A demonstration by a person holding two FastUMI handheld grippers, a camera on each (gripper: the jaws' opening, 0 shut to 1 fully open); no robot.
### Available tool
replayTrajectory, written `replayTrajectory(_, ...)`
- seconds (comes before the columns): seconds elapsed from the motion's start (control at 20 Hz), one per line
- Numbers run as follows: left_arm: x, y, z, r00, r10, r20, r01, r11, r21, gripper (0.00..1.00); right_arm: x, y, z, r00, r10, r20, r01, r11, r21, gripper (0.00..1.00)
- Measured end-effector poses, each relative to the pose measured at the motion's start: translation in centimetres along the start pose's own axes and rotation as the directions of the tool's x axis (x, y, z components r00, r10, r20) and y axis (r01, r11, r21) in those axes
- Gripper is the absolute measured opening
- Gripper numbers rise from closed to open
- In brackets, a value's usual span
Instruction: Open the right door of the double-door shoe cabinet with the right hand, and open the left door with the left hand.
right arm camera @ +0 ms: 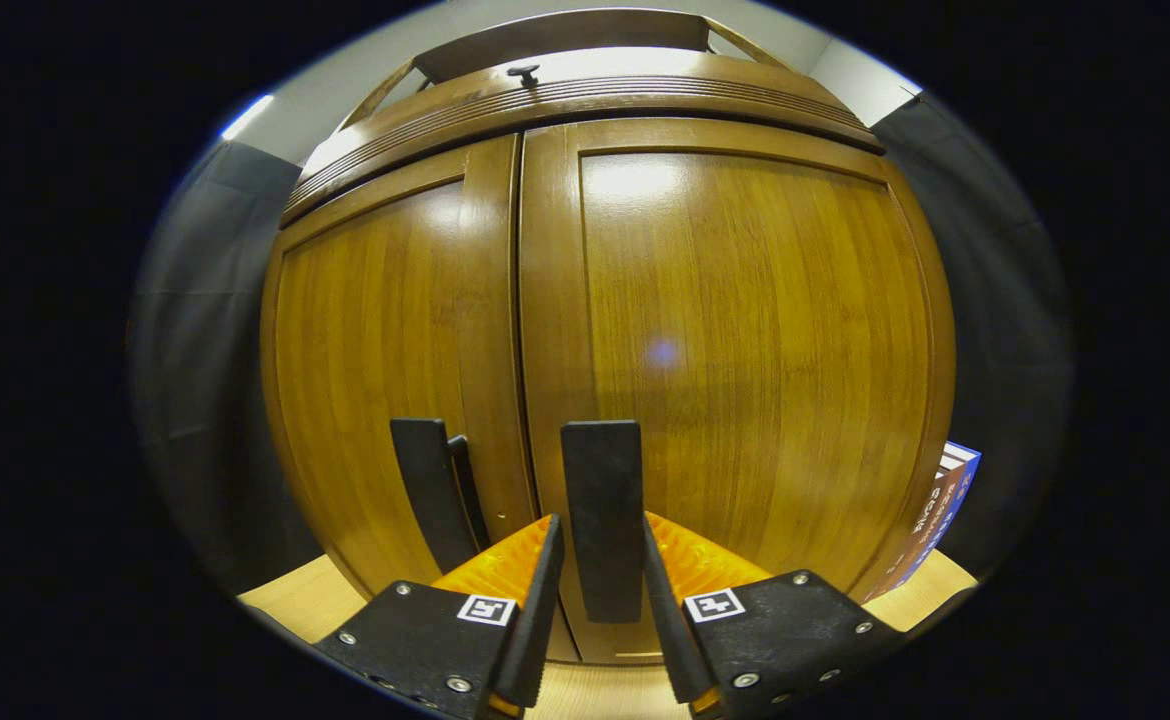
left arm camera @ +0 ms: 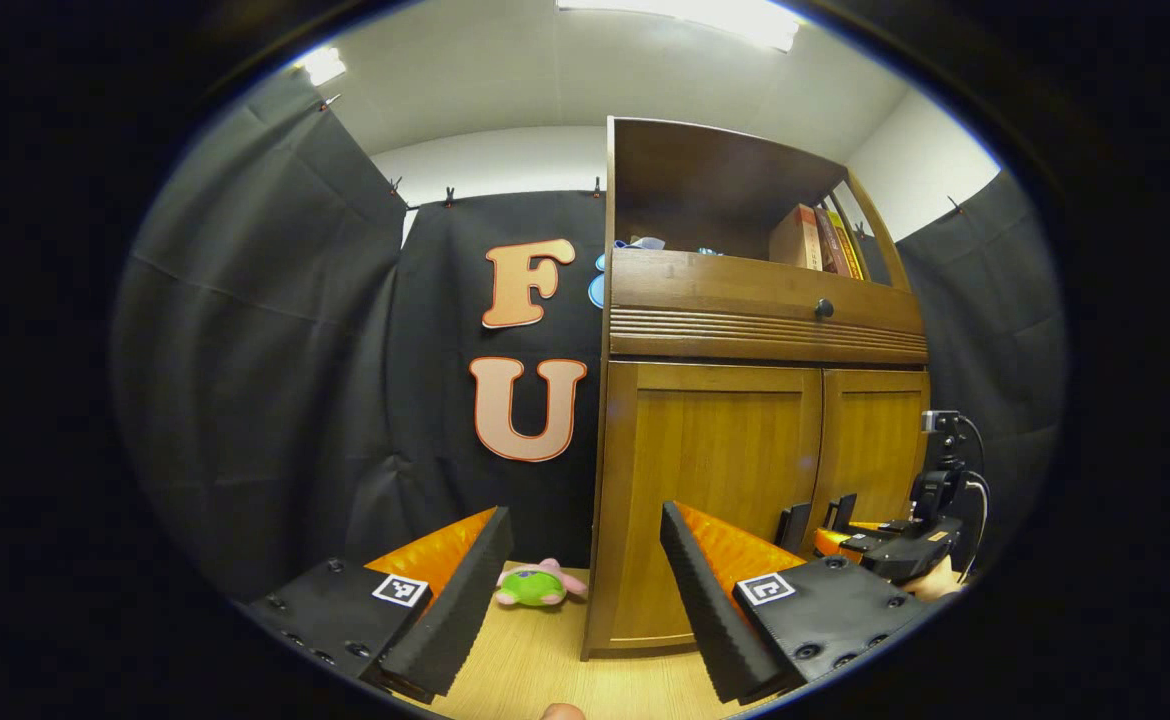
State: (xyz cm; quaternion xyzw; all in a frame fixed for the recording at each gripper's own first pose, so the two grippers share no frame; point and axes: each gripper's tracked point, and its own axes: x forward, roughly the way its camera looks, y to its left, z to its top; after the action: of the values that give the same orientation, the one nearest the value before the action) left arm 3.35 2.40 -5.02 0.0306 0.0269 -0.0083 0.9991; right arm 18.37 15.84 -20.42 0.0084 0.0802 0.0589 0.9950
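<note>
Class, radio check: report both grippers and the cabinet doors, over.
Right gripper shut on right door handle. Left gripper open, back from cabinet. Both doors closed. Plush toy beside cabinet.

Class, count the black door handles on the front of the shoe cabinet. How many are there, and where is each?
2. The right door's handle stands between the right tool's fingers; the left door's handle stands just left of the centre seam, untouched.

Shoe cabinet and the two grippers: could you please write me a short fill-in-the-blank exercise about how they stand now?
1. The left door and the right door are both ___.
2. The right door's handle stands ___ the fingers of the right gripper.
3. The left gripper is ___ and holds nothing.
4. The drawer above the doors bears one round black ___.

Missing words: closed; between; open; knob
</note>
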Motion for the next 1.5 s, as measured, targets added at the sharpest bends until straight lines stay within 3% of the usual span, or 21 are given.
replayTrajectory(0.05,0.0,0.3,-0.1,1.000,0.008,-0.001,-0.008,1.000,0.002,0.96,0.0,0.0,0.0,1.000,0.003,0.001,-0.003,1.000,0.006,0.30)
replayTrajectory(0.15,0.0,0.8,-0.1,1.000,0.022,-0.003,-0.022,1.000,0.001,0.94,0.0,0.0,0.0,1.000,0.006,0.003,-0.006,1.000,-0.003,0.47)
replayTrajectory(0.2,0.0,1.0,0.0,1.000,0.028,-0.003,-0.028,1.000,0.001,0.96,-0.1,0.0,0.0,1.000,0.003,0.007,-0.003,1.000,-0.010,0.46)
replayTrajectory(0.25,0.0,1.1,0.0,0.999,0.033,-0.002,-0.033,0.999,0.003,0.99,-0.3,0.0,0.0,1.000,0.000,0.009,0.000,1.000,-0.017,0.34)
replayTrajectory(0.3,-0.2,1.0,0.1,0.999,0.034,0.000,-0.034,0.999,0.004,0.96,-0.5,0.0,0.0,1.000,0.000,0.009,0.000,1.000,-0.022,0.33)
replayTrajectory(0.35,-0.4,1.2,0.2,0.999,0.036,0.001,-0.036,0.999,0.005,0.96,-0.8,0.0,-0.1,1.000,0.002,0.008,-0.002,1.000,-0.024,0.22)
replayTrajectory(0.4,-0.7,1.1,0.3,0.999,0.036,0.004,-0.036,0.999,0.006,0.99,-1.1,0.0,-0.1,1.000,0.005,0.008,-0.005,1.000,-0.021,0.42)
replayTrajectory(0.45,-1.0,1.0,0.5,0.999,0.035,0.006,-0.035,0.999,0.008,0.99,-1.4,0.0,-0.1,1.000,0.009,0.008,-0.009,1.000,-0.020,0.22)
replayTrajectory(0.75,-2.2,0.5,0.8,0.999,0.034,0.005,-0.034,0.999,0.010,0.96,-4.6,-0.5,-0.2,0.999,0.031,0.016,-0.031,0.999,-0.030,0.22)
replayTrajectory(0.85,-2.7,0.3,0.9,0.999,0.032,0.003,-0.032,0.999,0.011,0.94,-5.9,-0.8,-0.3,0.999,0.042,0.016,-0.042,0.999,-0.028,0.29)
replayTrajectory(1.0,-3.4,0.0,1.1,0.999,0.031,0.005,-0.031,0.999,0.010,0.99,-7.3,-1.1,-0.3,0.999,0.048,0.016,-0.048,0.998,-0.032,0.29)
replayTrajectory(1.5,-4.9,-1.7,1.1,1.000,0.007,0.002,-0.007,1.000,-0.001,0.94,-12.4,-2.9,-0.3,0.997,0.069,0.022,-0.068,0.997,-0.040,0.29)
